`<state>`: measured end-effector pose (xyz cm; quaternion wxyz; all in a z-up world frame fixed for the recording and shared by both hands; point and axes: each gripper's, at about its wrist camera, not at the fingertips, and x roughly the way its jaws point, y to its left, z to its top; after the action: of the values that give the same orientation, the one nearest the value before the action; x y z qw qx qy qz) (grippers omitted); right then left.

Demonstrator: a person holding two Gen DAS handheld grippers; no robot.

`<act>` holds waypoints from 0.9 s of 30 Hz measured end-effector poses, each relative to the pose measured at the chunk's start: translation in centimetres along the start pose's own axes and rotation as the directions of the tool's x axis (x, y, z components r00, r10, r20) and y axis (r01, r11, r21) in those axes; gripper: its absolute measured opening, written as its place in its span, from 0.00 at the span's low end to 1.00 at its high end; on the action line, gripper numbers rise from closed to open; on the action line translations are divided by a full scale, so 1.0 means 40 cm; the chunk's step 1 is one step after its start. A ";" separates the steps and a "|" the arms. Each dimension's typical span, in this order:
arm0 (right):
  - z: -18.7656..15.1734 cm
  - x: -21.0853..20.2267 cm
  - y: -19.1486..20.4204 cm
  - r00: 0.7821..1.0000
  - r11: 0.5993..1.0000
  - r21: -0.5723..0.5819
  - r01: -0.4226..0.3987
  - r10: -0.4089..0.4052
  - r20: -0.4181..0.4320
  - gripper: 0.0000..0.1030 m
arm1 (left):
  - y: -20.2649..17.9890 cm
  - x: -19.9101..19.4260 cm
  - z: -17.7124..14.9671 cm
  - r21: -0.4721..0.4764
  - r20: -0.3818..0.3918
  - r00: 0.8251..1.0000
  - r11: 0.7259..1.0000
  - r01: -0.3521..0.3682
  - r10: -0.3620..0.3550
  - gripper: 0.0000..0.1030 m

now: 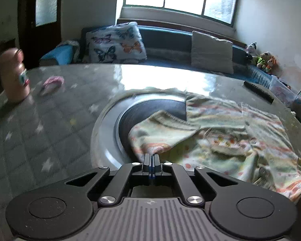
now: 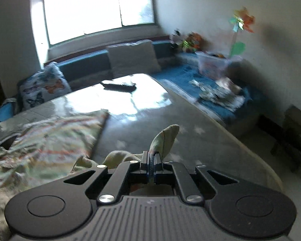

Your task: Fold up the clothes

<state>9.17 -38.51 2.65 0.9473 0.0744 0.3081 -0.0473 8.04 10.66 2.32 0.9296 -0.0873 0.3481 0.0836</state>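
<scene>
A pale green patterned garment (image 1: 220,136) with orange and white marks lies crumpled on the glass table (image 1: 60,120), partly over its round centre disc. My left gripper (image 1: 151,156) is shut on the garment's near left edge. In the right wrist view the same garment (image 2: 45,132) spreads to the left. My right gripper (image 2: 150,154) is shut on a green corner of it (image 2: 166,138) that sticks up past the fingers, above the table (image 2: 190,150).
A pink bottle (image 1: 12,74) and a small pink item (image 1: 52,81) stand at the table's far left. A dark remote (image 1: 258,91) lies far right, also in the right wrist view (image 2: 120,86). A blue sofa (image 2: 190,76) with cushions runs behind.
</scene>
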 end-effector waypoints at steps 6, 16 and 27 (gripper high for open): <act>-0.064 0.001 -0.060 0.993 0.996 0.039 0.076 -0.072 -0.092 0.04 | 0.056 -0.033 -0.062 -0.053 -0.032 0.999 0.998 -0.033 0.031 0.01; -0.053 -0.013 -0.072 0.990 0.991 0.012 0.137 -0.136 -0.044 0.15 | 0.081 -0.068 -0.101 -0.045 -0.046 0.998 0.998 -0.043 0.041 0.01; -0.027 0.005 -0.005 0.981 0.970 -0.149 0.192 -0.186 0.050 0.24 | 0.047 -0.094 -0.090 0.046 -0.003 0.999 0.997 -0.054 0.054 0.29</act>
<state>8.69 -38.52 1.66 0.9467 -0.0290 0.2996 -0.1150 2.54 11.34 1.93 0.9280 -0.0566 0.3543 0.1005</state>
